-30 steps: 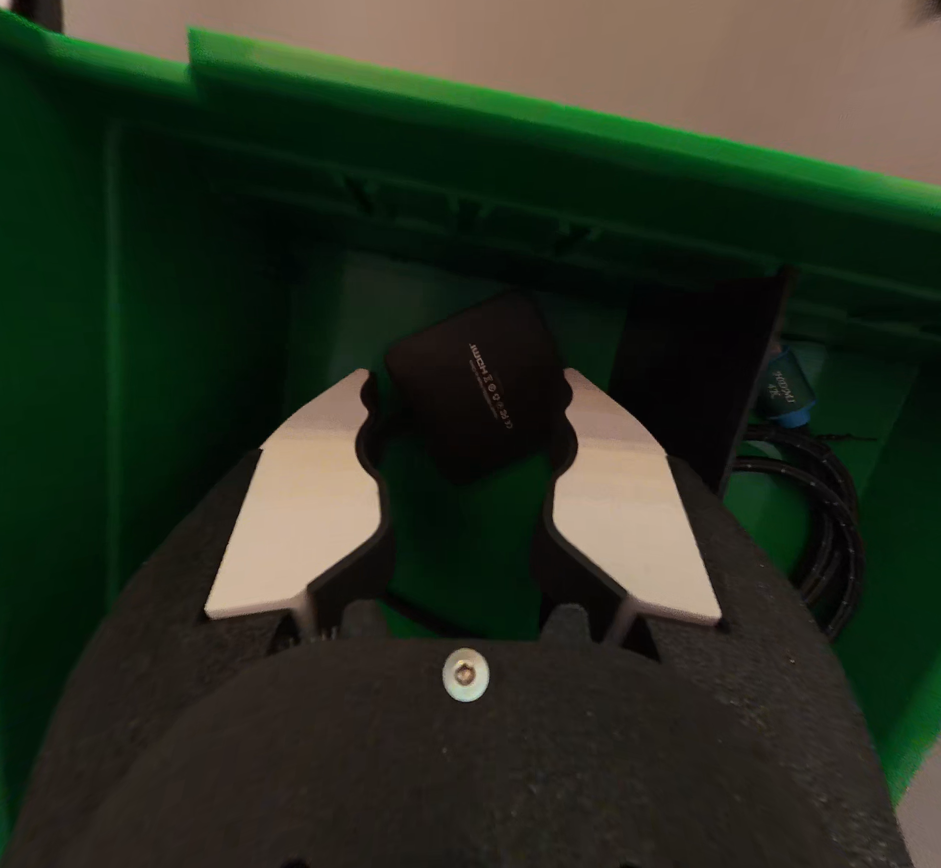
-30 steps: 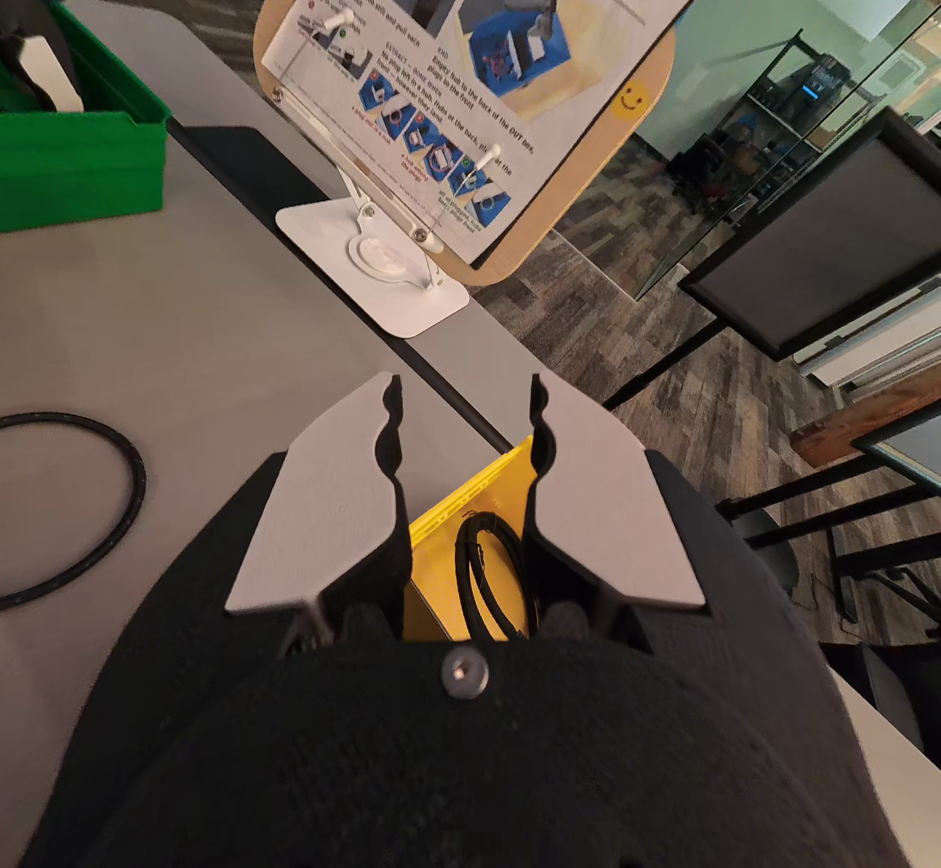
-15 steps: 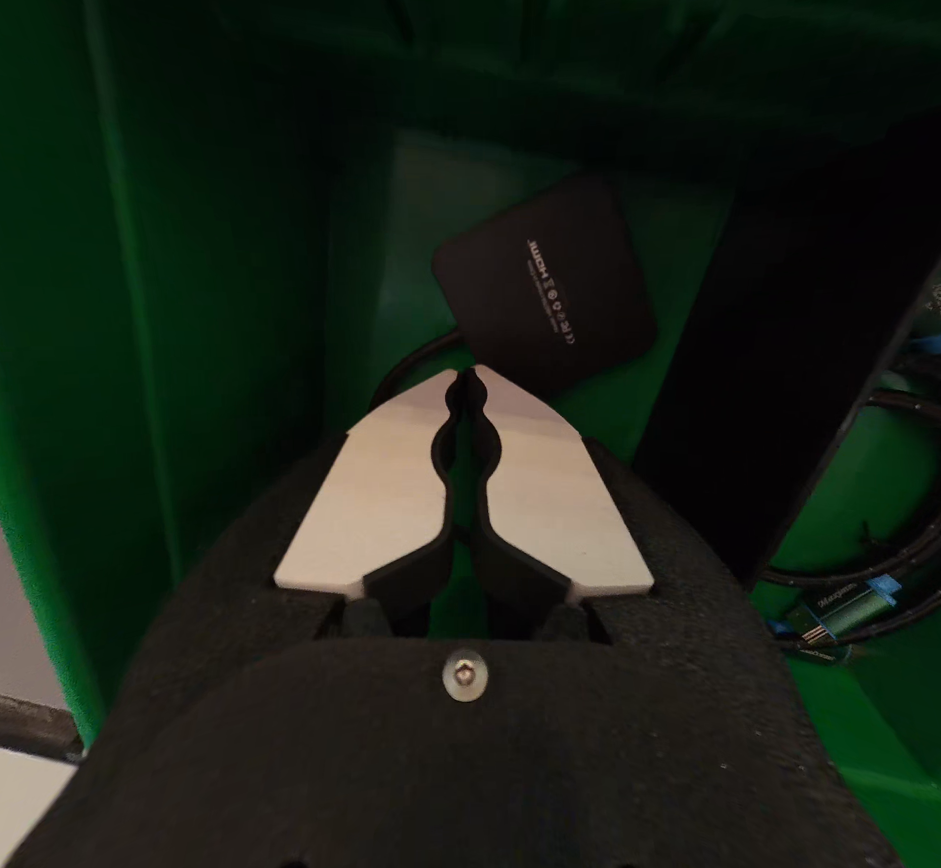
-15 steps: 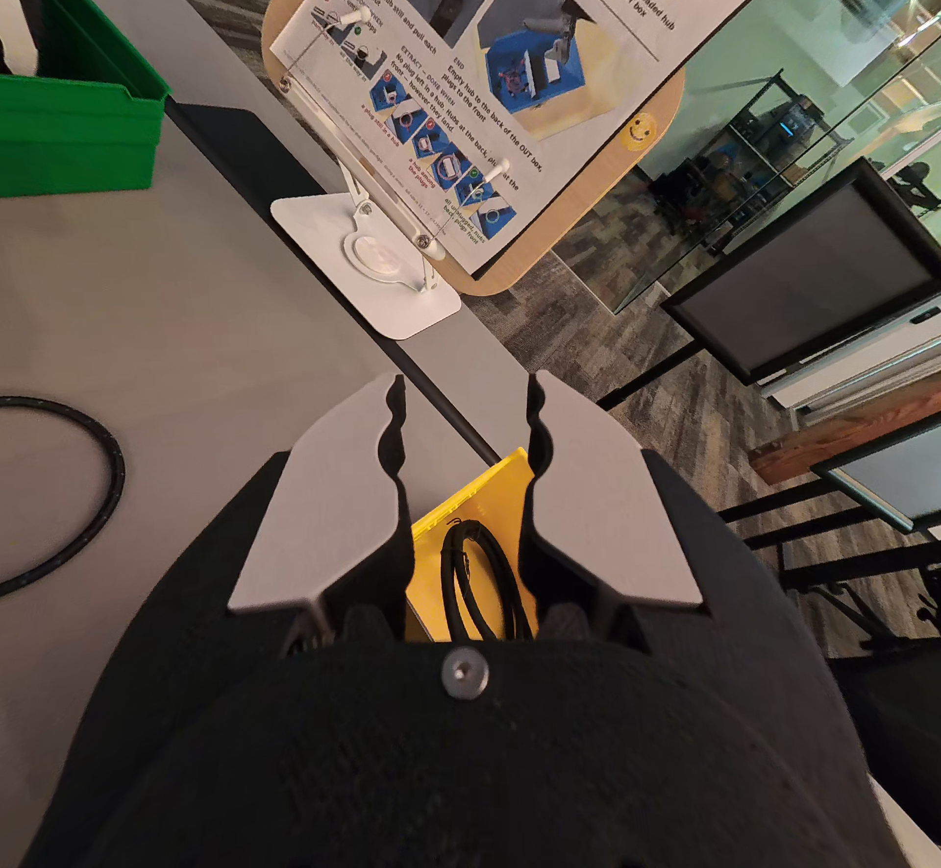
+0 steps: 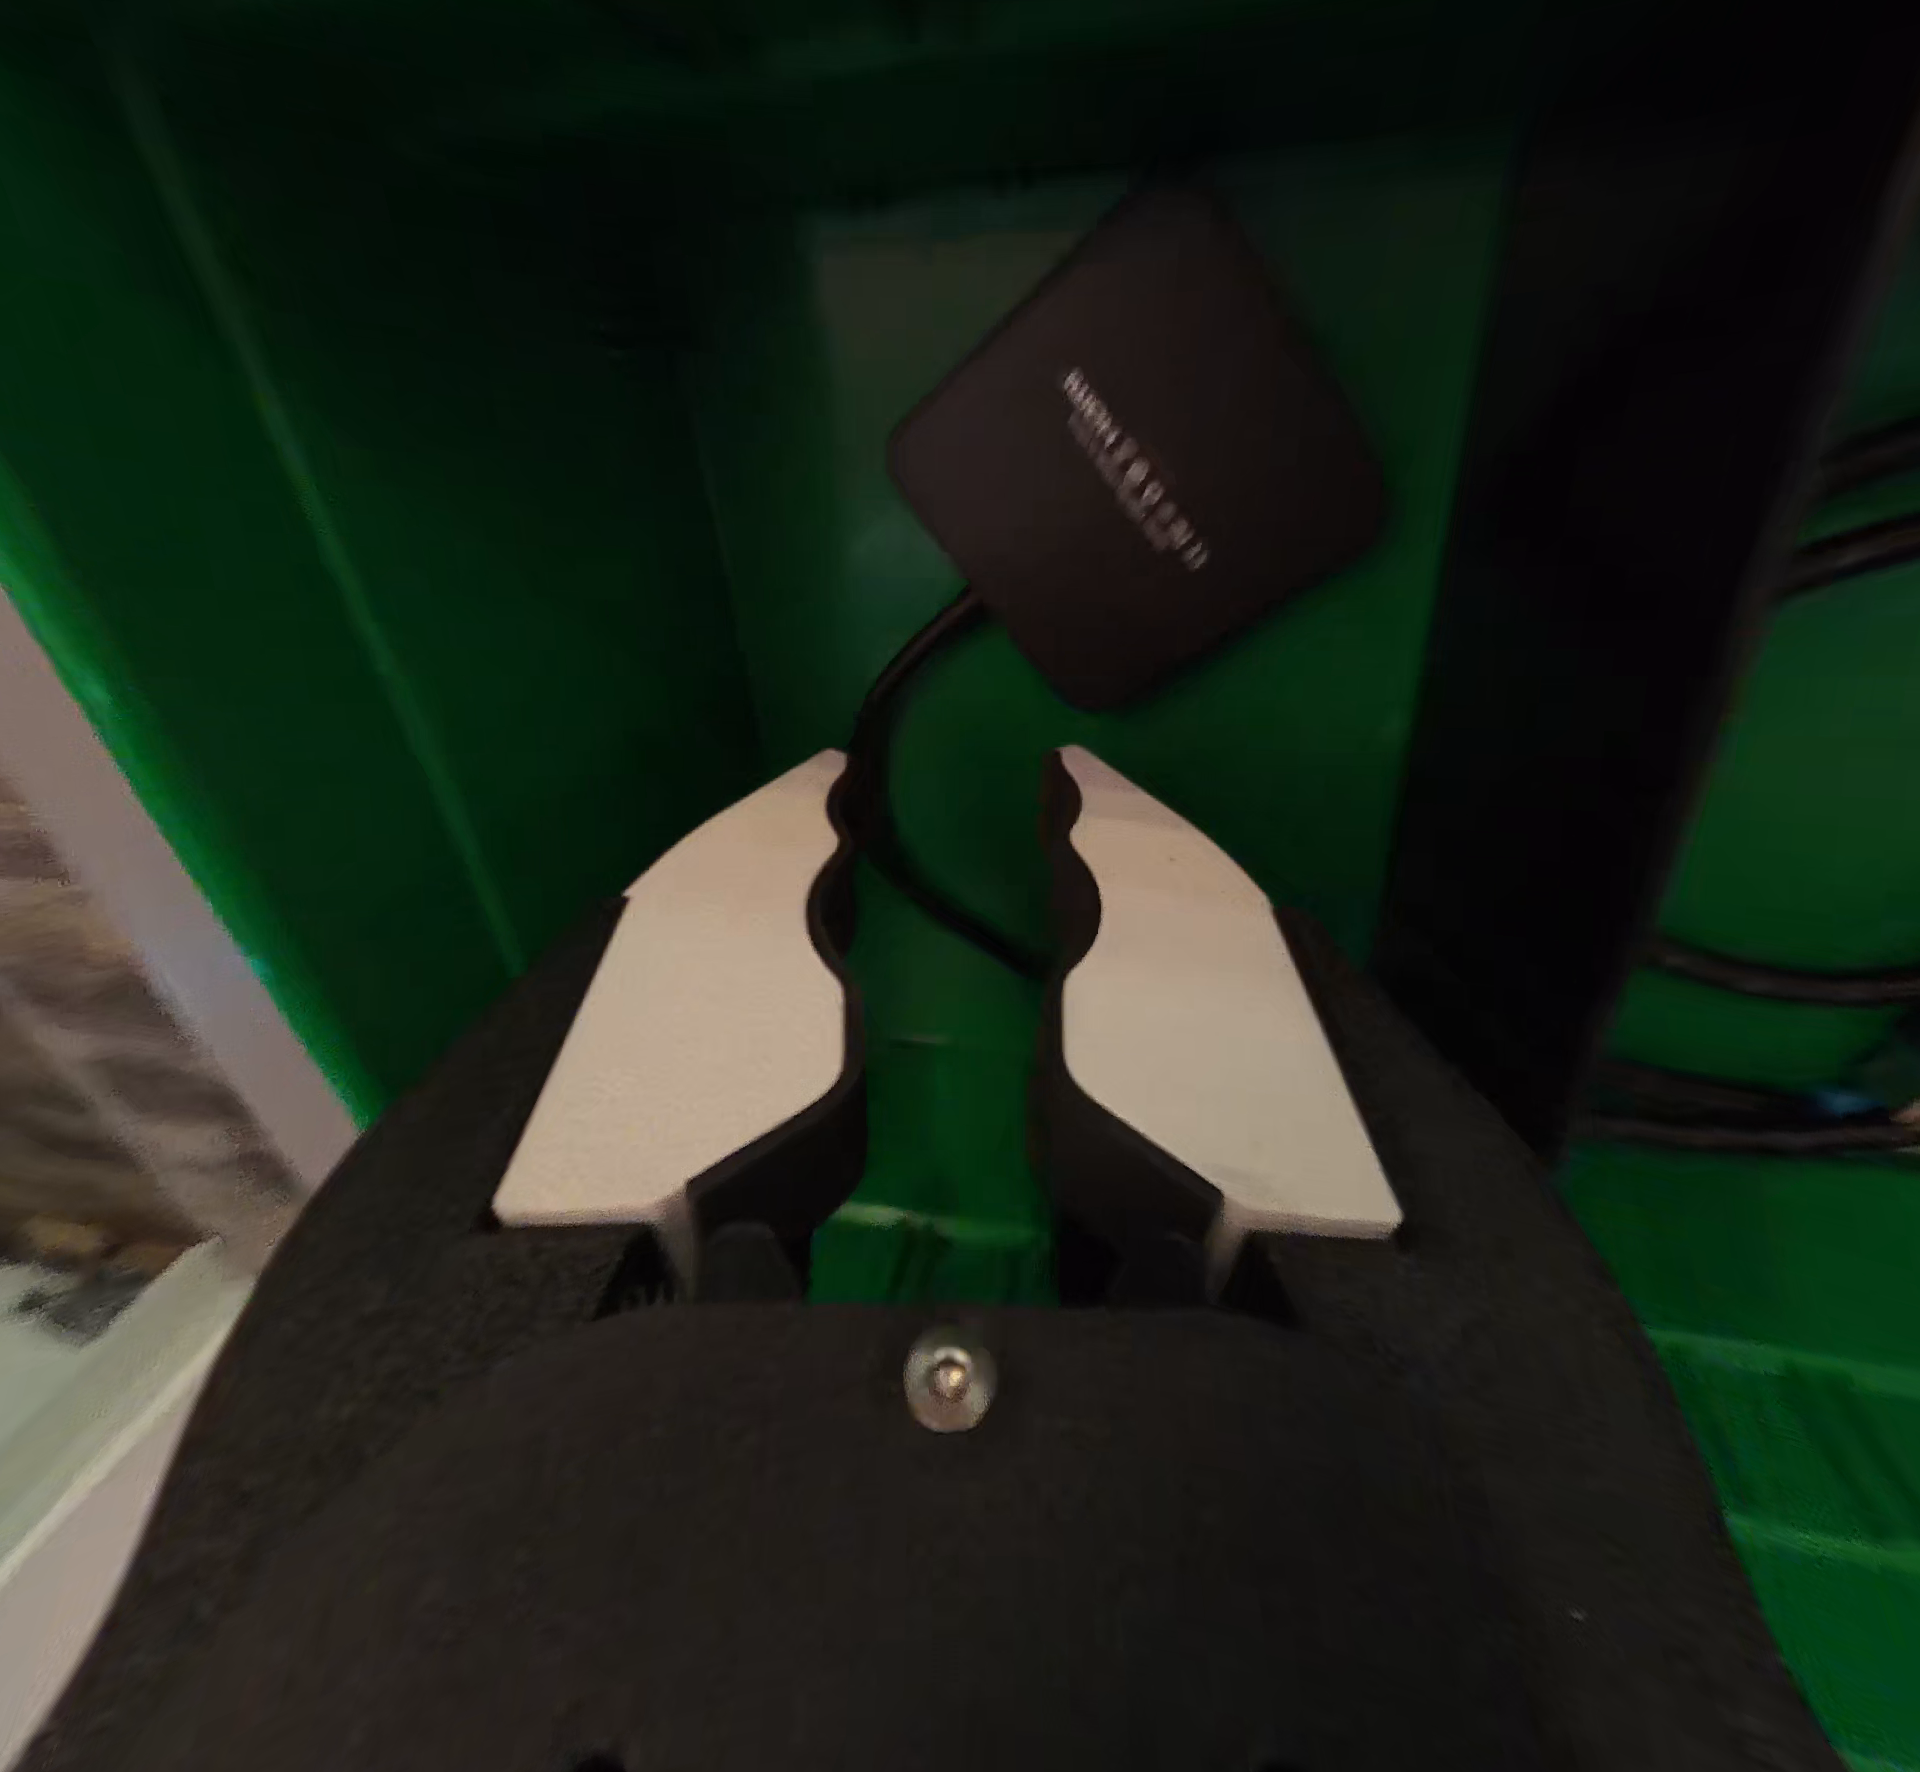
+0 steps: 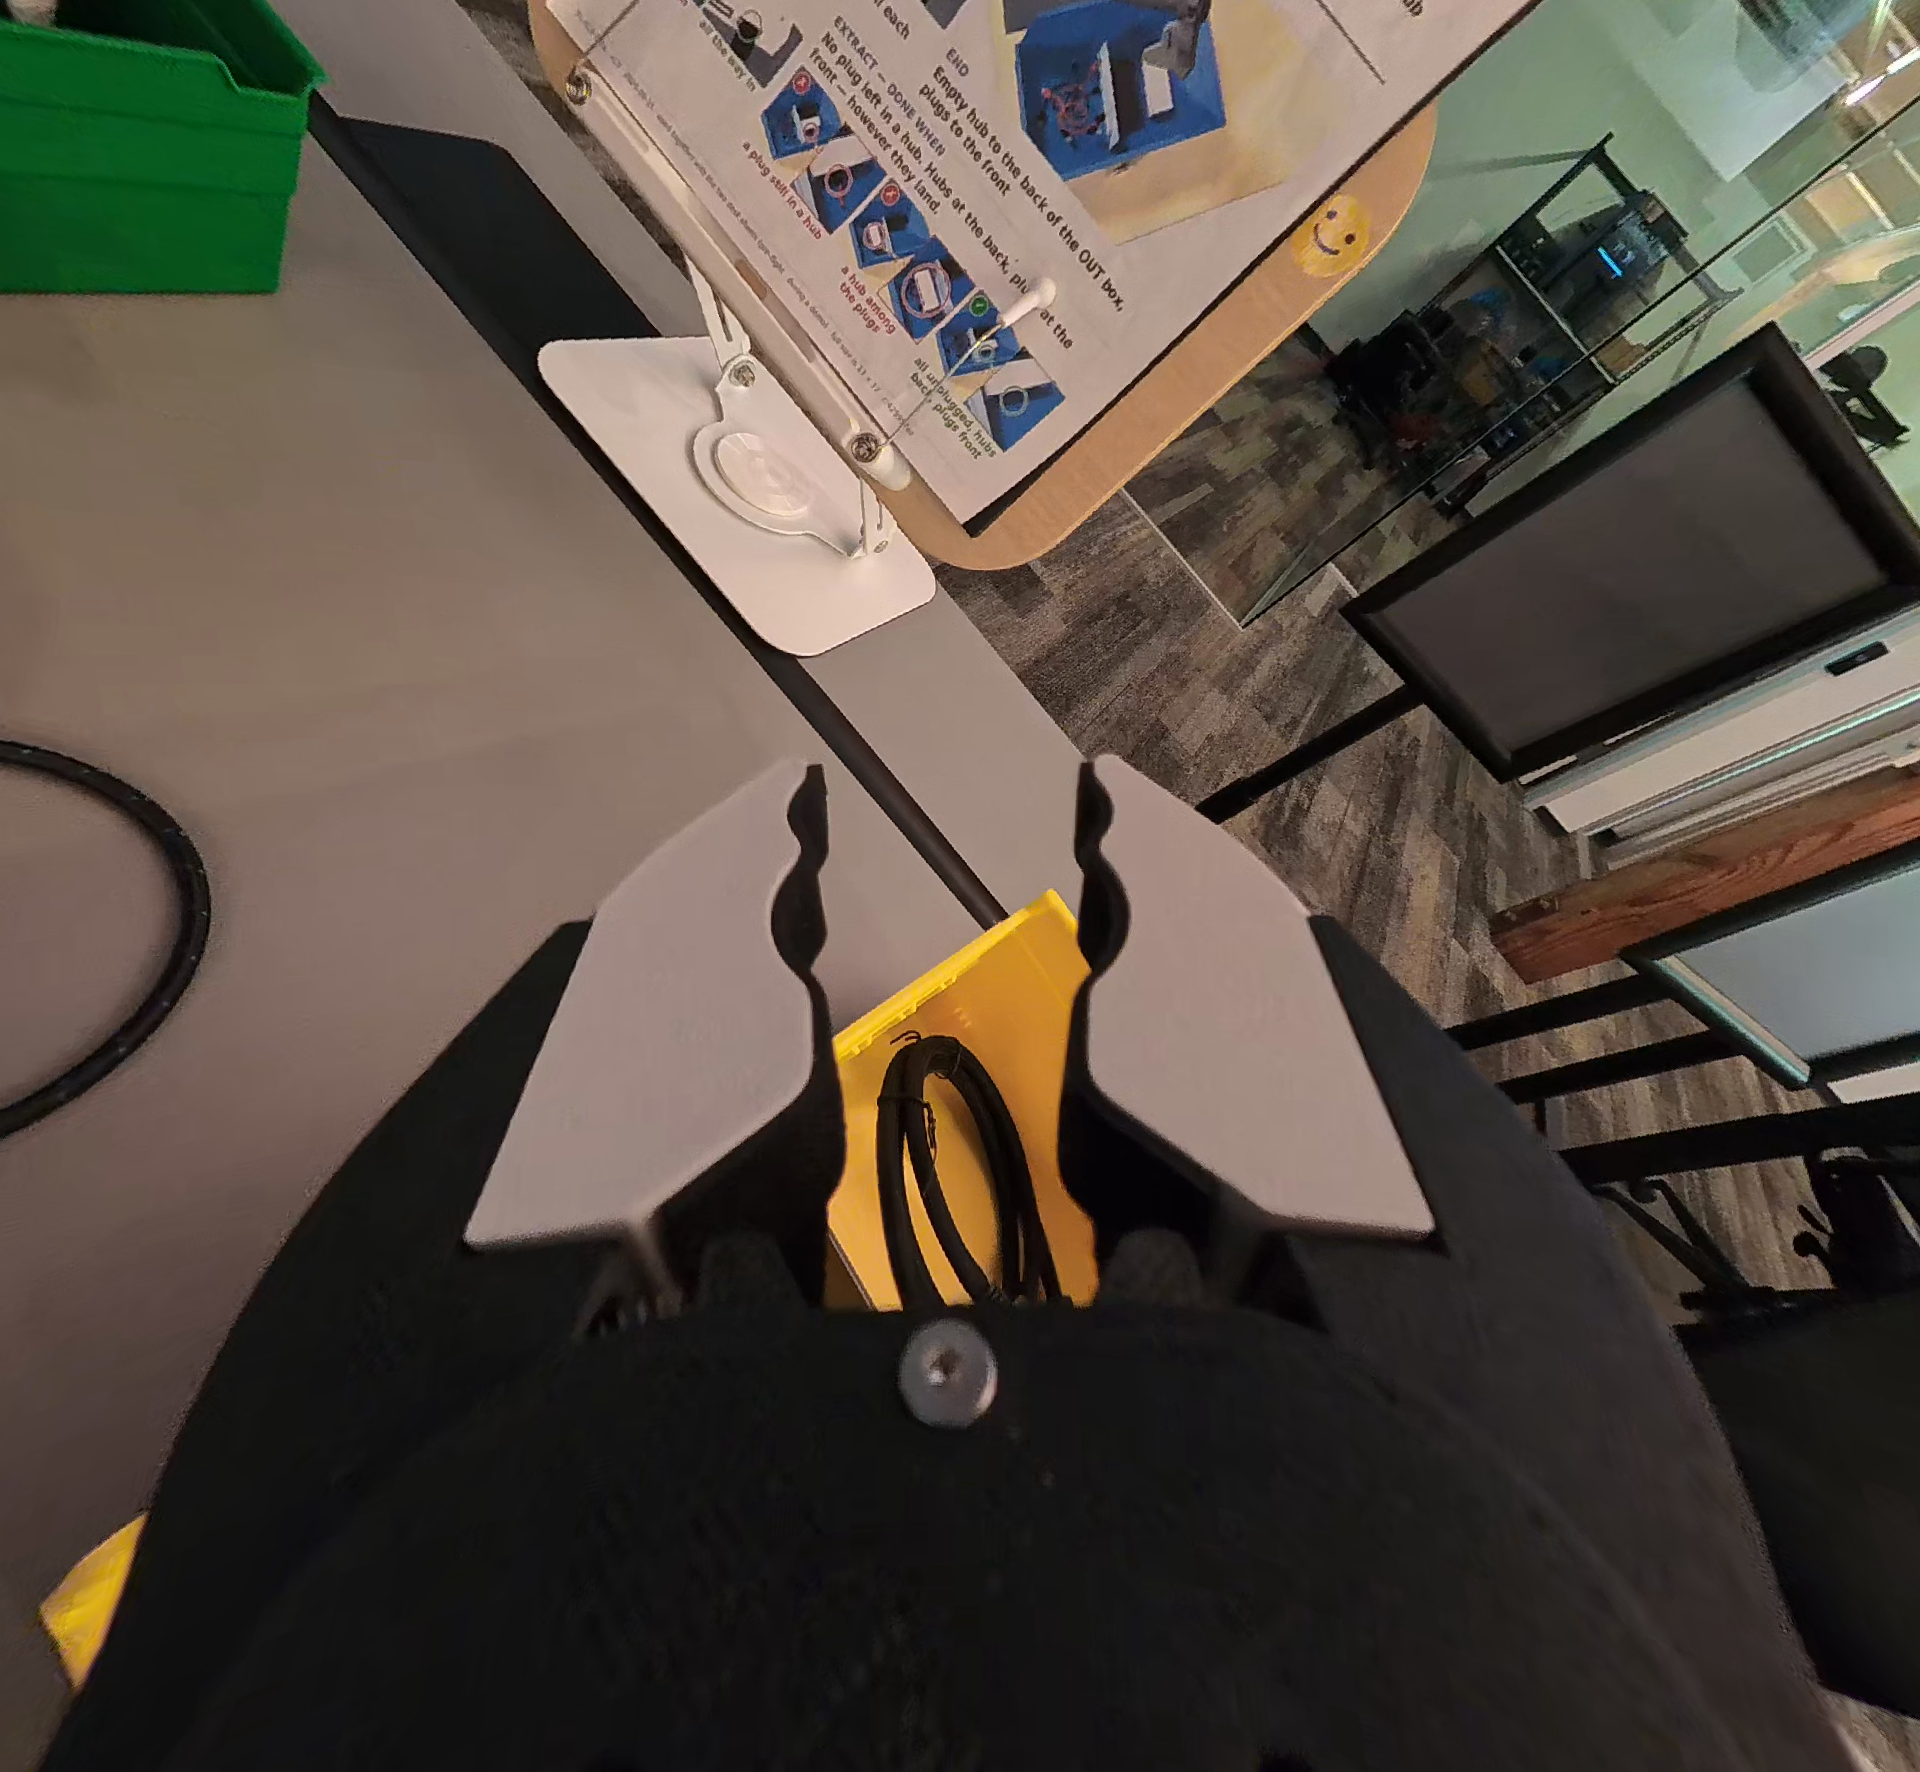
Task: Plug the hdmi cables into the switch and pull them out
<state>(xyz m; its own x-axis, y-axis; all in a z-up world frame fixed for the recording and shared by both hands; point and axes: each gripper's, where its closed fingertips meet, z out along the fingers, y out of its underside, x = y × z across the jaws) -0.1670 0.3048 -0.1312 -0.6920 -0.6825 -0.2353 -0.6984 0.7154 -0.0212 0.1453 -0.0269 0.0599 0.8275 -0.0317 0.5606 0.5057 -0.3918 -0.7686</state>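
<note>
A flat, square black plastic HDMI switch with rounded corners was seen lying on the floor of a green plastic bin, just ahead of the left gripper and slightly to its right. A thin black lead was attached to the switch's near edge and curved back between the grey fingers, brushing the tip of the left one. The jaws were parted and nothing was held. A tall dark divider was placed to the right of the claw, with more black cables beyond it.

The right gripper was held apart from the work, its jaws likewise spread and empty, above a coiled black cable in a yellow plastic tray. A grey tabletop and a tilted instruction board on a white stand were visible farther ahead.

It was judged that the lead could be pinched instead of the switch body if the jaws were closed here, and the switch dragged askew. The bin wall at the left and the divider were judged close enough to be struck on any sideways correction.
</note>
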